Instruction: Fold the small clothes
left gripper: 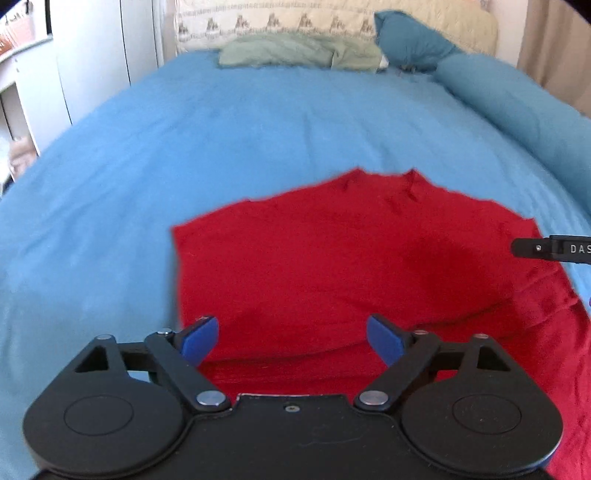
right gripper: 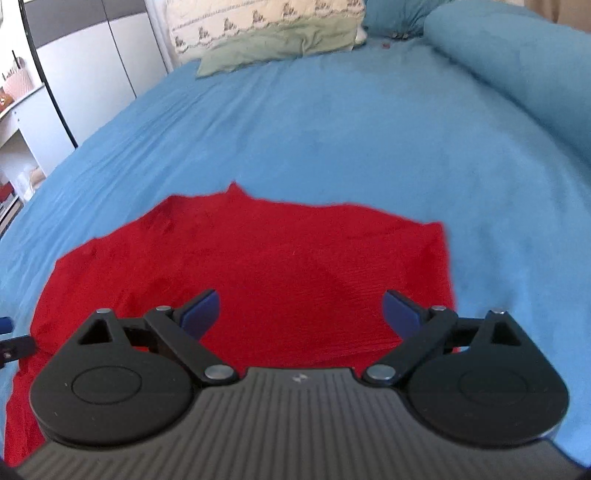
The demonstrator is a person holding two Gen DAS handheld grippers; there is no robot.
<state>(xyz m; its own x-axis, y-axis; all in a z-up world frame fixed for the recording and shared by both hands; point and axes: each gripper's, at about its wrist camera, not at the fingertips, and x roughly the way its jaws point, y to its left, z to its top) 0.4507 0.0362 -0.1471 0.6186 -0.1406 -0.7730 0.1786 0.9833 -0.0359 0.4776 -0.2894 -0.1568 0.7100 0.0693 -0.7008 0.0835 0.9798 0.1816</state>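
A red garment (left gripper: 332, 258) lies spread flat on the blue bed sheet (left gripper: 221, 140), with a fold line across its near part. My left gripper (left gripper: 291, 339) is open and empty, hovering over the garment's near left part. My right gripper (right gripper: 301, 312) is open and empty over the garment (right gripper: 258, 266), near its right side. The right gripper's finger tip shows at the right edge of the left wrist view (left gripper: 550, 249). Part of the left gripper shows at the left edge of the right wrist view (right gripper: 14, 345).
A green cloth (left gripper: 299, 51) and a patterned cream pillow (left gripper: 277, 22) lie at the head of the bed. A teal bolster (left gripper: 509, 96) runs along the right side. White cupboards (left gripper: 92, 55) stand to the left of the bed.
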